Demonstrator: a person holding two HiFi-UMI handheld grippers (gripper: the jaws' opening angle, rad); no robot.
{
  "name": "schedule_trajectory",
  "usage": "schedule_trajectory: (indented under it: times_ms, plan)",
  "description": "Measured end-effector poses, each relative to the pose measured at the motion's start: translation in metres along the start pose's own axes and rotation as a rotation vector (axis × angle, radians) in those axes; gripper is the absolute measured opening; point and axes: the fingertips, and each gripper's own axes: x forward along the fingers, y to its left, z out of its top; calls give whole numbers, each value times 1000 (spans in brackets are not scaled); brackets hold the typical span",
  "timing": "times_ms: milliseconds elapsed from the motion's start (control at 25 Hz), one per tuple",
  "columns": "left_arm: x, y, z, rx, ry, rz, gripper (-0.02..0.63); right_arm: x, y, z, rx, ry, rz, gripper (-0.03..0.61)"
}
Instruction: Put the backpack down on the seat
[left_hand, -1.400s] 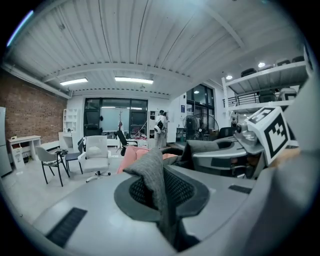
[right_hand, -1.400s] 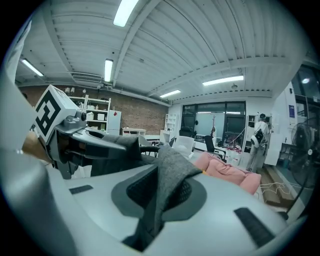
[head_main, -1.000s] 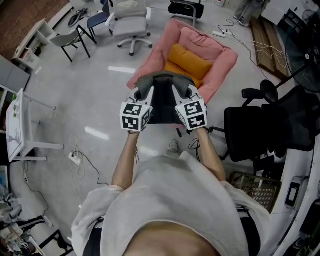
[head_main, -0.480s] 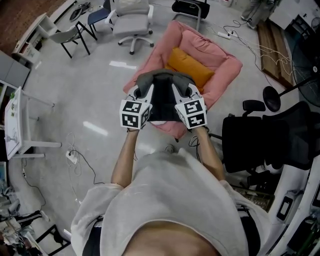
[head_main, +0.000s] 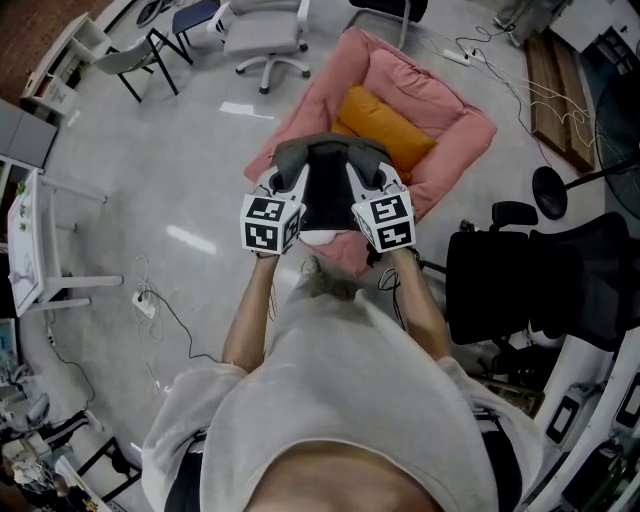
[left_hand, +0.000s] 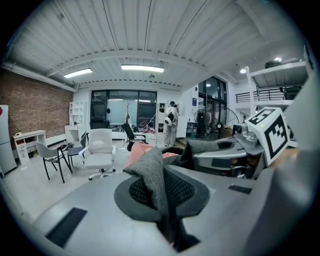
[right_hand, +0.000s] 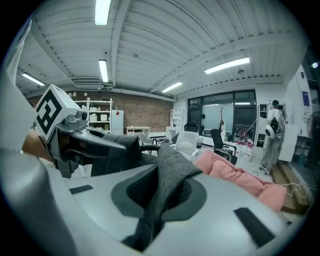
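head view: dark backpack (head_main: 322, 198), grey straps (head_main: 291, 157)

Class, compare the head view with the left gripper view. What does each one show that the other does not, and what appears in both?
Only the head view shows the orange cushion lying on the pink seat, the person's arms, and the black office chair beside the person. Only the left gripper view shows the ceiling lights, the brick wall, a person standing far off and, close up, the left gripper shut on a grey strap. Both show the backpack, the pink seat and the white office chair.
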Motion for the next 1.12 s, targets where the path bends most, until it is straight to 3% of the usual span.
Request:
schedule_trajectory:
  times_ms: [680, 1120]
  plan:
    - [81, 69, -27, -65, 101, -78, 34, 94, -26, -32, 74, 131, -23, 26]
    - [108, 86, -61, -111, 175, -110, 34, 123, -30, -66, 122, 214, -29, 26]
